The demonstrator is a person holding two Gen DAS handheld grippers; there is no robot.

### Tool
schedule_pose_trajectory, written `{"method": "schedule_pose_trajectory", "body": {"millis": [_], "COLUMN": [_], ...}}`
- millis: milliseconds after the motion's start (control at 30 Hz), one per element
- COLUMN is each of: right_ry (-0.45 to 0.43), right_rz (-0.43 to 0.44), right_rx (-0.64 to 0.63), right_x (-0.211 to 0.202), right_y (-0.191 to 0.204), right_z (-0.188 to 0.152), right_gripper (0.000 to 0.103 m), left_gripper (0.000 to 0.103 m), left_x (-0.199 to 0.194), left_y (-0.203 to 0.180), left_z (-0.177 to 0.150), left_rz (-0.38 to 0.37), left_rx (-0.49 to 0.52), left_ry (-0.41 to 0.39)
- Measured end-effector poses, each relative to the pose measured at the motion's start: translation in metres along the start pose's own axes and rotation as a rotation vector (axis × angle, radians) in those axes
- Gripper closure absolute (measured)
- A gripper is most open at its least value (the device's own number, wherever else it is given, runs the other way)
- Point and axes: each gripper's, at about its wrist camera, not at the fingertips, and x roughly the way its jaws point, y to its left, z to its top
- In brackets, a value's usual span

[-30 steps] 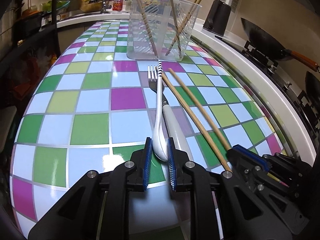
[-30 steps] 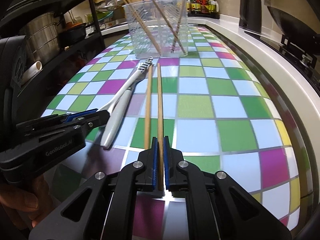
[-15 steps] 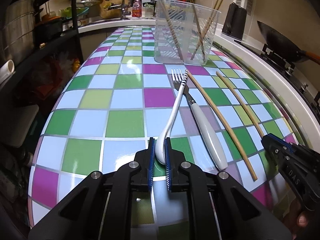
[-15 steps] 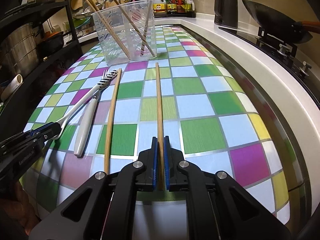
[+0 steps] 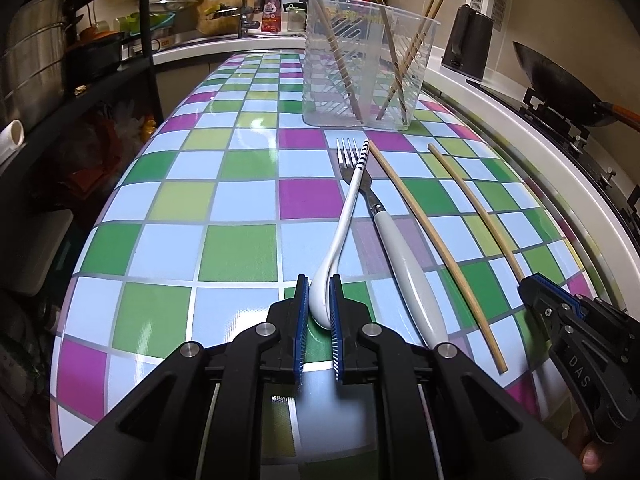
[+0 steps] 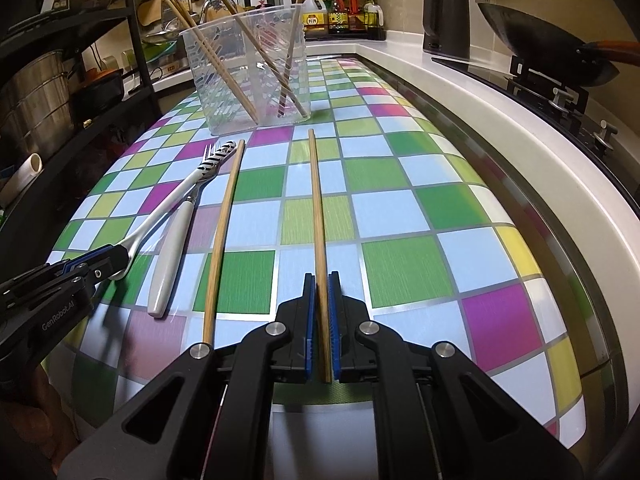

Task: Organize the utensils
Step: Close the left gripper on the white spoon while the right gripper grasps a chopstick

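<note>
My left gripper [image 5: 319,300] is shut on the bowl of a white spoon [image 5: 344,220] whose striped handle points toward a clear plastic holder [image 5: 360,64]. Beside the spoon lies a fork [image 5: 384,216] with a white handle, then a loose wooden chopstick [image 5: 432,248]. My right gripper [image 6: 322,304] is shut on the near end of a second chopstick [image 6: 316,208]. That chopstick also shows in the left wrist view [image 5: 476,208], running into the right gripper [image 5: 548,300]. The holder [image 6: 248,68] has several chopsticks leaning in it. The left gripper [image 6: 100,260] appears at the left edge of the right wrist view.
A checkered cloth [image 5: 224,208] covers the table. A white counter edge [image 6: 520,128] runs along the right, with a dark kettle [image 6: 446,20] and a wok [image 6: 540,48] on a stove. A black shelf with pots [image 5: 40,64] stands left. Bottles [image 6: 340,12] line the back.
Both views have pulled back and tilted up. The held chopstick has swung away from the loose one, opening a gap between them. The left jaws have closed tighter on the spoon's bowl.
</note>
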Motion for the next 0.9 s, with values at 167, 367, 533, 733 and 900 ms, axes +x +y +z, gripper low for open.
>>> {"method": "schedule_pose_trajectory", "body": {"millis": [167,367,533,733,900], "right_ry": [-0.011,-0.014,-0.010,-0.024,-0.058], "right_rz": [-0.005,-0.005,-0.003,-0.006,-0.011], "right_rx": [0.003,0.004,0.006,0.010,0.006], "right_x": [-0.002,-0.003,-0.003,-0.009,-0.020], "right_y": [0.002,0.001,0.001,-0.003,-0.004], "right_z": [-0.003,-0.003,-0.003,0.002,0.009], "right_gripper": [0.096,0.097,0.097,0.097,0.097], "left_gripper": [0.093,0.092,0.093,0.093,0.093], "left_x": [0.000,0.001,0.000,-0.006,-0.013], "left_y": [-0.001,-0.002,-0.002,-0.002,-0.002], "left_z": [0.000,0.001,0.001,0.001,0.003], "left_rz": [0.001,-0.001,0.008,0.014,0.012], "left_rx": [0.002,0.005,0.009,0.019,0.027], "left_ry": [-0.001,-0.003,-0.011,-0.036,-0.066]}}
